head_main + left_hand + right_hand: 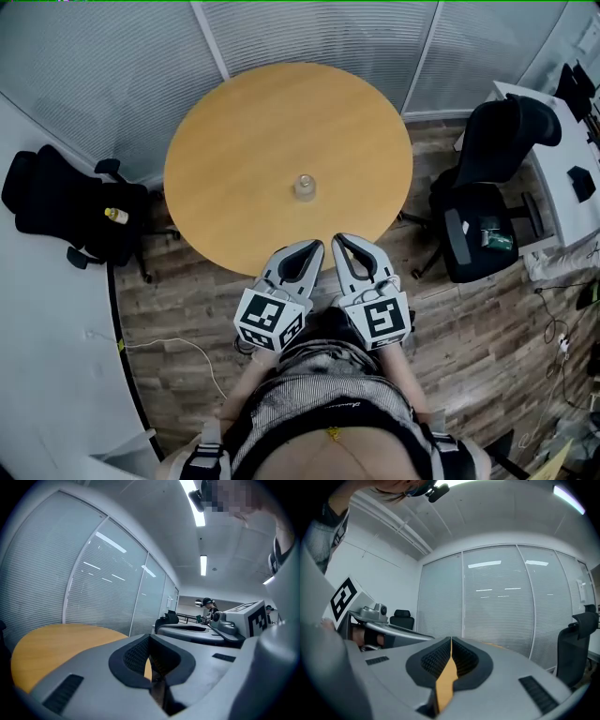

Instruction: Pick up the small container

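Near tabletop (253, 131) centre: small container (305, 187), upright, alone. At near edge: left gripper (316, 247), right gripper (339, 241) side by side, jaws clenched on nothing, apart from container.

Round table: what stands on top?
Only the small container stands on the round table, near its middle. The left gripper and right gripper hide part of its near edge.
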The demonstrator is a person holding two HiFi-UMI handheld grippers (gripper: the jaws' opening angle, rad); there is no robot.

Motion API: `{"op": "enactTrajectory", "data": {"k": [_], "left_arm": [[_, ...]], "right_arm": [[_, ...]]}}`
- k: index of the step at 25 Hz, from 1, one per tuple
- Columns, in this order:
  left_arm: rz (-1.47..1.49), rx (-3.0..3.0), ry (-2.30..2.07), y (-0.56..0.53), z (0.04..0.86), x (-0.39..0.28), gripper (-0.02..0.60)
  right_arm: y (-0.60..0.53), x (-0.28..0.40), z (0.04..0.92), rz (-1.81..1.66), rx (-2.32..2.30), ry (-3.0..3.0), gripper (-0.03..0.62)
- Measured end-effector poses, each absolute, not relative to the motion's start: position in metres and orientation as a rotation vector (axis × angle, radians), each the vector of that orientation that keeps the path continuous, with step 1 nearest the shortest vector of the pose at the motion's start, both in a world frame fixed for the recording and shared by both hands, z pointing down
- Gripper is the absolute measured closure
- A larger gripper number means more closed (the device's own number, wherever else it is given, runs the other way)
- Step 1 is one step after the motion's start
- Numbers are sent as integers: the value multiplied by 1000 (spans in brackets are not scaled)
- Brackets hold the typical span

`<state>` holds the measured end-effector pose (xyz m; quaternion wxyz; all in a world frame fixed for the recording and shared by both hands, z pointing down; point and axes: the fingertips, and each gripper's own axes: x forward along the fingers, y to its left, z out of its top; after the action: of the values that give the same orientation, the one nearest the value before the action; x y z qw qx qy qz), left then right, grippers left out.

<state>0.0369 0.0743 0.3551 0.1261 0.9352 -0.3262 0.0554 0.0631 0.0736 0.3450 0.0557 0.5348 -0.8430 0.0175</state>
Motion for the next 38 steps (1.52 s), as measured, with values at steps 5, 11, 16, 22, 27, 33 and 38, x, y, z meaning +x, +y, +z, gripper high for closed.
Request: {"op": "enactTrajectory", "data": {"k": [5,11,16,22,27,33,38], "left_arm": [[159,2706,-1007,68,356,52,578],[161,2669,-1075,65,362,56,578],[160,2629,-1161,60,365,43,578],[152,2591,-1206,50,369,32,578],[149,2611,-1191,33,366,28,578],[138,2638,-1136,2,364,20,578],[134,2661,-1085,-25,363,9,578]], "right_arm": [[68,79,348,96,1580,-2590,571],[62,79,361,115,1472,-2637,571],[58,62,366,132,1371,-2685,571],[46,56,365,113,1319,-2717,571],[31,53,366,141,1339,-2695,571],[3,40,362,117,1368,-2679,571],[-24,31,363,108,1407,-2643,571]]}}
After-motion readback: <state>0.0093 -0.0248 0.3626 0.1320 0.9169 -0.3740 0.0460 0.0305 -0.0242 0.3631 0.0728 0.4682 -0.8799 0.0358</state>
